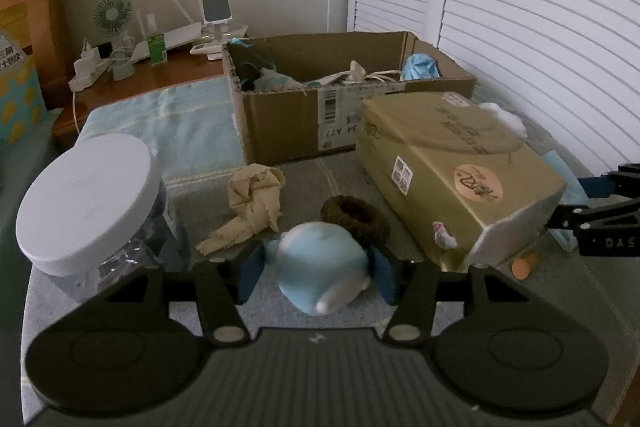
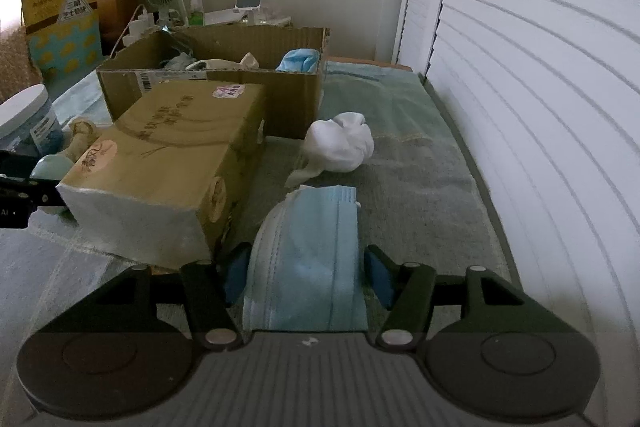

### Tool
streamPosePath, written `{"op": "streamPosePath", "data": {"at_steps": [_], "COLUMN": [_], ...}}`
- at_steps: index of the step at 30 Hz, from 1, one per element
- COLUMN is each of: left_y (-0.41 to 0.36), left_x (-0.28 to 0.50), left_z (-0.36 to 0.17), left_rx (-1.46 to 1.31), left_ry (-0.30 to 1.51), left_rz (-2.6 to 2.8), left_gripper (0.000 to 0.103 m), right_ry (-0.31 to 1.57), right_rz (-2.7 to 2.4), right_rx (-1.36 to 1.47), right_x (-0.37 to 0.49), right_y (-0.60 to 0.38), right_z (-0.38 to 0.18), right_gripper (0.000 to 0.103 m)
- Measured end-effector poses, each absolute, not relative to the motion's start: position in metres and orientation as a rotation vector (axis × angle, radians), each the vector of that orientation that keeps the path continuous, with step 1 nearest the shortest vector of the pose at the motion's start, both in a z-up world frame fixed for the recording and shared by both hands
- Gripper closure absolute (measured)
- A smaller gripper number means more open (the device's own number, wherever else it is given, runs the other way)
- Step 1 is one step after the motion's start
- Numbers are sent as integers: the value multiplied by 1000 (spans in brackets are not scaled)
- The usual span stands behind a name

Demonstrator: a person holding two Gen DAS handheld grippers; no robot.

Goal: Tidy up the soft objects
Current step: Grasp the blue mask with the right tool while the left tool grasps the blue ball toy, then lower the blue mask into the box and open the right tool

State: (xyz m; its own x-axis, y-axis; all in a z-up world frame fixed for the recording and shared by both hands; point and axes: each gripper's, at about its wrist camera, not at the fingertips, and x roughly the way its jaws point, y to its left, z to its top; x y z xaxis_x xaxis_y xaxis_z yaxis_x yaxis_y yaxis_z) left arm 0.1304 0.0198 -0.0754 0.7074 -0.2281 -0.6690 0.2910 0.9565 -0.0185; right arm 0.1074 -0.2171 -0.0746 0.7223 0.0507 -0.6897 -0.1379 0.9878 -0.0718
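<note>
Left gripper (image 1: pixel 318 269) squeezes a blue soft toy (image 1: pixel 320 267), blurry, over the grey blanket (image 1: pixel 120 131). By white shutters (image 2: pixel 540 87), the right gripper (image 2: pixel 306 273) has its fingers apart around a blue mask (image 2: pixel 308 259) lying lengthwise away; its near end is hidden.

left tongs (image 1: pixel 316 267): part-open, angled down | right tongs (image 2: pixel 306 273): part-open, angled down

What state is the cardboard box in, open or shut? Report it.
Open. The cardboard box has no closed top; its rim stands clear, and a blue mask and pale cloths show inside.
</note>
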Motion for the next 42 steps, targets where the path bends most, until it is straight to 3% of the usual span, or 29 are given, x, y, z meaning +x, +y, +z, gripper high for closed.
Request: {"op": "streamPosePath", "data": {"at_steps": [12, 42], "left_y": [24, 41], "left_x": [126, 48], "left_z": [-70, -15], "left_rx": [129, 104], "left_ry": [762, 666], "left_rz": [-337, -488], "left_gripper": [51, 52], "right_ry": [775, 648], "right_rz": [94, 161], "right_rx": [-111, -178], "right_x": [103, 62], "right_y": [-216, -198], "right_z": [-66, 34], "right_gripper": [54, 56]}}
